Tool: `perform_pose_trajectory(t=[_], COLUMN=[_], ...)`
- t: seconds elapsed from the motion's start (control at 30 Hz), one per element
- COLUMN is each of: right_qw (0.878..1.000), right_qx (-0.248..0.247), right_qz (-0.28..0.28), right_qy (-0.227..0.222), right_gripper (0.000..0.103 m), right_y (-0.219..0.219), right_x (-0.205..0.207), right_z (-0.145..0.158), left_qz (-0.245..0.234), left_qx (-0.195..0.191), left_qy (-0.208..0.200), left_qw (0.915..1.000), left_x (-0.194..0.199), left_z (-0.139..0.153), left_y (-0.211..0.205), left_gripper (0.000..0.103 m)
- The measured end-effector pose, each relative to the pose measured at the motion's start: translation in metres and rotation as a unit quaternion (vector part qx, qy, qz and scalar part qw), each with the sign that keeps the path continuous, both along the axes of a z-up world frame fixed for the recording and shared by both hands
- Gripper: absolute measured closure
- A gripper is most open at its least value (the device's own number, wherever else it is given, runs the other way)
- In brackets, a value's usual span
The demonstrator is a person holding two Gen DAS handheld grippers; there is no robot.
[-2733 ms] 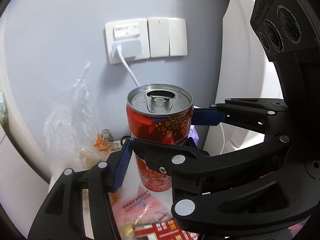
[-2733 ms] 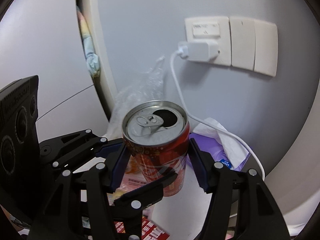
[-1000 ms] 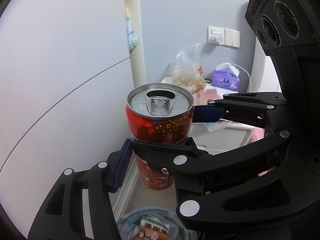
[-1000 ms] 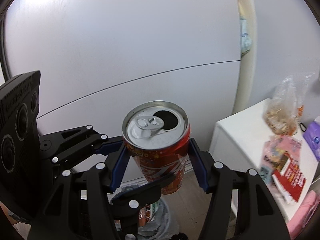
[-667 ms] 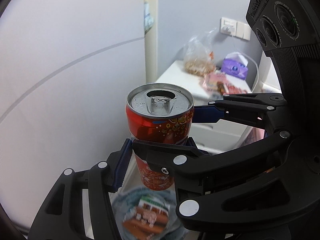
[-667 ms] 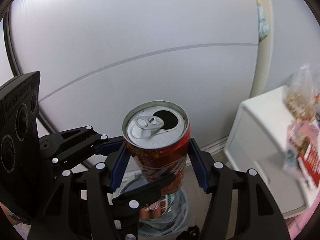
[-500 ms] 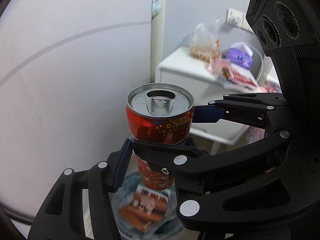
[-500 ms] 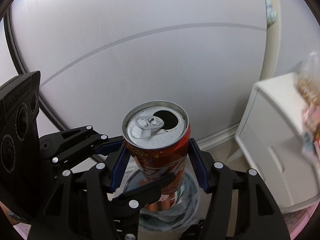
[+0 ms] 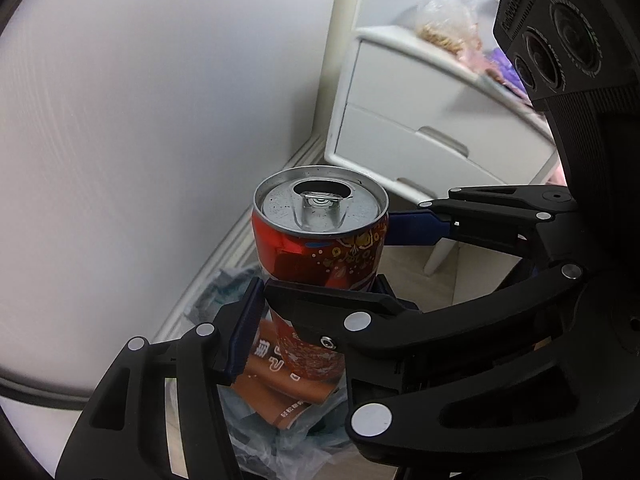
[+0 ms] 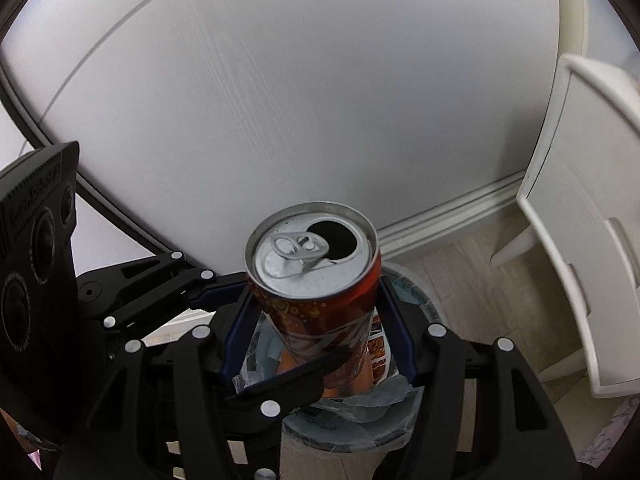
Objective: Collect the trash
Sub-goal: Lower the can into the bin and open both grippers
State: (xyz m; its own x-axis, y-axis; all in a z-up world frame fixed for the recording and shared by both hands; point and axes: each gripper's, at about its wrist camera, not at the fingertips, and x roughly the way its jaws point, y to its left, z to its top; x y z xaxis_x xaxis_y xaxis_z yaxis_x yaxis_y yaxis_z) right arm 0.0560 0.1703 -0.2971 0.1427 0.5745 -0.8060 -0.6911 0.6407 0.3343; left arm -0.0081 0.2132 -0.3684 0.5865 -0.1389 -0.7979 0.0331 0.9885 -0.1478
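Observation:
An opened red soda can (image 9: 320, 248) stands upright between both grippers, pull tab up. My left gripper (image 9: 316, 312) is shut on its lower body, blue pads on either side. My right gripper (image 10: 316, 324) is shut on the same can (image 10: 312, 248), crossing the left one at an angle. Directly below the can is a round trash bin (image 10: 360, 436) lined with a clear plastic bag (image 9: 224, 288). A brown wrapper (image 9: 280, 388) lies inside it. The can's bottom is hidden behind the fingers.
A white nightstand (image 9: 400, 128) with two drawers stands to the right of the bin, also seen in the right wrist view (image 10: 580, 240). A snack bag (image 9: 444, 20) sits on top of it. A white wall with a baseboard (image 10: 448, 216) runs behind the bin.
Both grippers have sunk together with the can from nightstand height towards the floor and tilted downward. The bin now sits larger and directly under the can. The grip is unchanged.

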Motion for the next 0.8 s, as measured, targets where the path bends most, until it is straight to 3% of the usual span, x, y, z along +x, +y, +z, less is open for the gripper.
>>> perform_pose_trajectory(t=[0.17, 0.5, 0.8], right_qw=[1.000, 0.996, 0.994], right_qx=[-0.017, -0.050, -0.061], right_qz=[0.008, 0.024, 0.031], right_qy=[0.022, 0.063, 0.082], right_gripper=[0.047, 0.047, 0.048], right_y=[0.012, 0.038, 0.049], right_x=[0.002, 0.013, 0.014], right_z=[-0.026, -0.080, -0.101], left_qz=[0.012, 0.010, 0.014], left_qx=[-0.024, -0.034, -0.044], left_qy=[0.025, 0.072, 0.105], left_qw=[0.9993, 0.9968, 0.9934], left_x=[0.008, 0.021, 0.029], left_z=[-0.031, -0.085, -0.119], left_y=[0.013, 0.034, 0.048], left_gripper=[0.050, 0.050, 0.050])
